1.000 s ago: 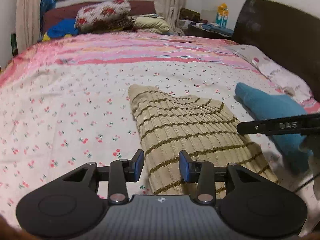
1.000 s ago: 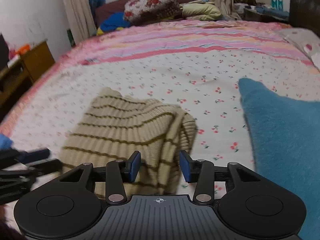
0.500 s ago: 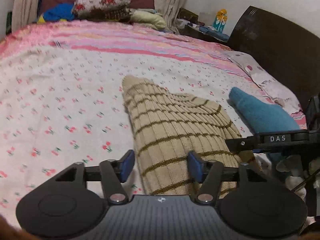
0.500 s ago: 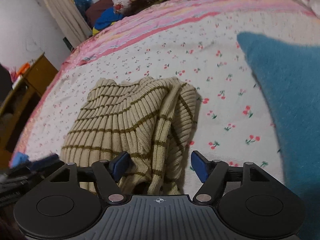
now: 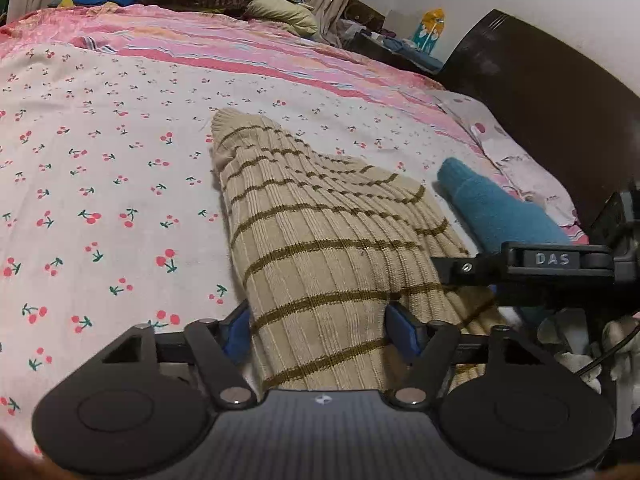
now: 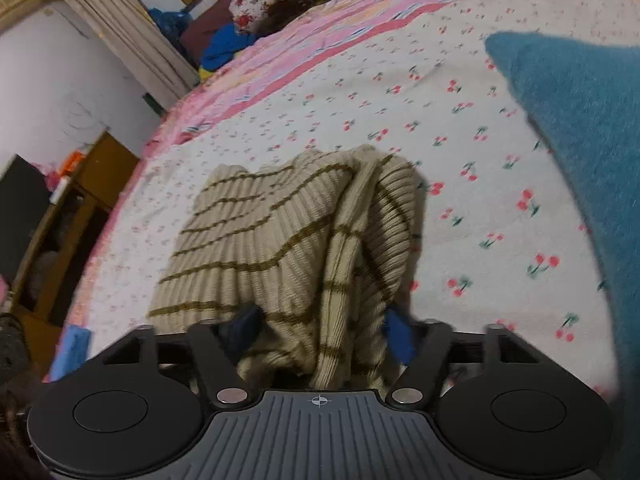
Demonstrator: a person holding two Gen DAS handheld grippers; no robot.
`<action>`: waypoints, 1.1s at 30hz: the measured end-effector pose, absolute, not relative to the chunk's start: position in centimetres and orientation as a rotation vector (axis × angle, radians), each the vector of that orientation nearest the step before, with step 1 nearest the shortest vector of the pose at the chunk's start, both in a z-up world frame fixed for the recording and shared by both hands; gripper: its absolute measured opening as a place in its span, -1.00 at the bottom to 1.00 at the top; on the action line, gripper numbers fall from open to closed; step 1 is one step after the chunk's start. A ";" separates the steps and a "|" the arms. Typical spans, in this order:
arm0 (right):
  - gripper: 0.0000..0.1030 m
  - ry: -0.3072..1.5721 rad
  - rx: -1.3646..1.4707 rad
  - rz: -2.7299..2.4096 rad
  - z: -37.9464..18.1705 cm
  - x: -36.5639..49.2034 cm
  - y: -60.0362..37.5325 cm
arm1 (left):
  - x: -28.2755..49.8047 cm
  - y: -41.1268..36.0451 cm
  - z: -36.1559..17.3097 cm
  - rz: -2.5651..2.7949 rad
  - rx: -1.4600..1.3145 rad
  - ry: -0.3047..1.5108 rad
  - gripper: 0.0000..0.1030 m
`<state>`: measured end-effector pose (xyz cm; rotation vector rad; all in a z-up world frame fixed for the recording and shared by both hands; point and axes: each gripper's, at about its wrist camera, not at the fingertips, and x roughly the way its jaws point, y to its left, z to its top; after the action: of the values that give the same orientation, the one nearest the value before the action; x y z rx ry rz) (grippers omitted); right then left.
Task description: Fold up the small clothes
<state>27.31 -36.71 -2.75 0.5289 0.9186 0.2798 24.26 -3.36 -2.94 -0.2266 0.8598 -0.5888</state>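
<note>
Ribbed knit sweater; fuzzy blue cloth.

Right gripper fingers closing around the bunched striped sweater.

A big bed with a white cherry-print sheet, a dark brown headboard, beige curtains, white walls.

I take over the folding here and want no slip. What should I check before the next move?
1. Beige striped sweater between left tool fingers: ok.
2. Left pads pressing the knit: cannot tell.
3. Bunched sweater edge between right tool fingers: ok; its jaws are closing.
4. Sweater lying flat: not ok, right side is rumpled.
5. Blue towel apart from the sweater: ok.
</note>
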 end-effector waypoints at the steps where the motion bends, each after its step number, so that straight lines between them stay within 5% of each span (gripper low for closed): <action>1: -0.10 0.921 0.548 0.289 -2.8 27.2 -36.8 | 24.1 -3.3 -2.7 -0.593 -0.228 0.855 0.27; 3: -0.28 0.926 0.582 0.306 -2.7 26.8 -36.7 | 23.7 -3.2 -2.1 -0.608 -0.234 0.848 0.17; 8: -0.36 0.933 0.584 0.400 -1.4 24.7 -35.2 | 21.0 -1.8 0.0 -0.656 -0.236 0.835 0.07; 16: -0.34 0.976 0.447 0.334 -1.7 19.6 -34.0 | 15.1 -0.6 -1.2 -0.571 0.001 0.846 0.08; 22: -0.27 0.815 0.280 0.267 3.2 17.6 -32.5 | 14.5 -1.0 1.2 -0.547 0.043 0.741 0.08; 28: -0.21 0.873 0.262 0.251 1.6 22.3 -30.7 | 15.8 -2.7 1.8 -0.510 0.084 0.701 0.09; 30: -0.56 0.890 0.294 0.255 1.1 22.9 -30.9 | 16.2 -3.1 1.5 -0.507 0.091 0.707 0.09; 33: -0.77 0.840 0.302 0.249 2.1 22.3 -31.6 | 16.2 -3.1 1.9 -0.523 0.081 0.686 0.08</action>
<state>22.33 -31.60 2.13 0.3018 0.8403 0.2487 16.20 -3.11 1.88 0.0810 0.6858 -0.5228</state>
